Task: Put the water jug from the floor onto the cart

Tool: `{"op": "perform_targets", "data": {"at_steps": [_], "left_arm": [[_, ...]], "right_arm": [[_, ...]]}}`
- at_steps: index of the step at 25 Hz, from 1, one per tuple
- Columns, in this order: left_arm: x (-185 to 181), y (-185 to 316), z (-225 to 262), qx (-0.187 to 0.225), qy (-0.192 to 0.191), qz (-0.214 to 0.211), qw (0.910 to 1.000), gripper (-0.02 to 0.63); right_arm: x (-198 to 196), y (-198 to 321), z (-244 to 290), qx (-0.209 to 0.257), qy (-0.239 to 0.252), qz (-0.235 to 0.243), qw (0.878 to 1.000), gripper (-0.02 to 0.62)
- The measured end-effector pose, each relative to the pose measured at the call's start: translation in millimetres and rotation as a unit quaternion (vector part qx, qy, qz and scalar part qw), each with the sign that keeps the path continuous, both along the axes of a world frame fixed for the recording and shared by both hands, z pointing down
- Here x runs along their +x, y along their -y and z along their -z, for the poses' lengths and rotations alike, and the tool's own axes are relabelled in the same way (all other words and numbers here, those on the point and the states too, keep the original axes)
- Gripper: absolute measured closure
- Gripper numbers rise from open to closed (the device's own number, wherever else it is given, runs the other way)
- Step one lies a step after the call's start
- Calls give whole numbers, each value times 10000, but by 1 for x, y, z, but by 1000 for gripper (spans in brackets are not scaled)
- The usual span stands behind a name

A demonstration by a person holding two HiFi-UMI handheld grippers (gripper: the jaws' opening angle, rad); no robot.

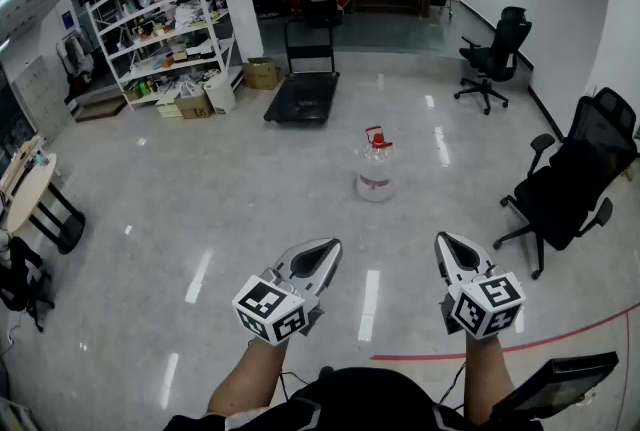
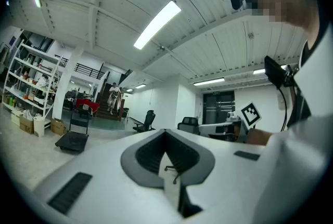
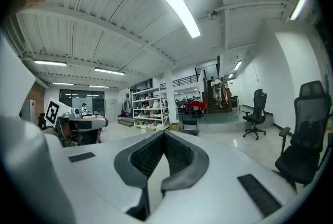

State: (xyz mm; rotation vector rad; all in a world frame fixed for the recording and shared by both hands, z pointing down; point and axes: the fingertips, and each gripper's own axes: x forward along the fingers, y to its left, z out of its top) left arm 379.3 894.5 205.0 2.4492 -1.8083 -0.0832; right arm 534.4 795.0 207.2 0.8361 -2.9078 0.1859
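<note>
Right gripper [image 3: 165,135]: jaws together, nothing between. Shelf rack [image 3: 148,105] at 11 o'clock; office chair [image 3: 255,114] at 3 o'clock.

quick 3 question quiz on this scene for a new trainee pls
1. True or false: the water jug already sits on the cart.
2. The left gripper and right gripper are: A) shut and empty, B) wide open, C) shut on the water jug.
3. In the head view, which lies farther from the grippers, the water jug or the cart?

Key: 1 false; 2 A; 3 the cart.
</note>
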Motion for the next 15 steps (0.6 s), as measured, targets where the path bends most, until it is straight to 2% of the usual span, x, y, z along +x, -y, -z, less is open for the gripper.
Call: {"op": "perform_targets", "data": {"at_steps": [15], "left_arm": [[-7,-5,0,-69,-96,-173,9998,606]], "right_arm": [[-13,-8,5,-45,174,-34,9998,601]]}}
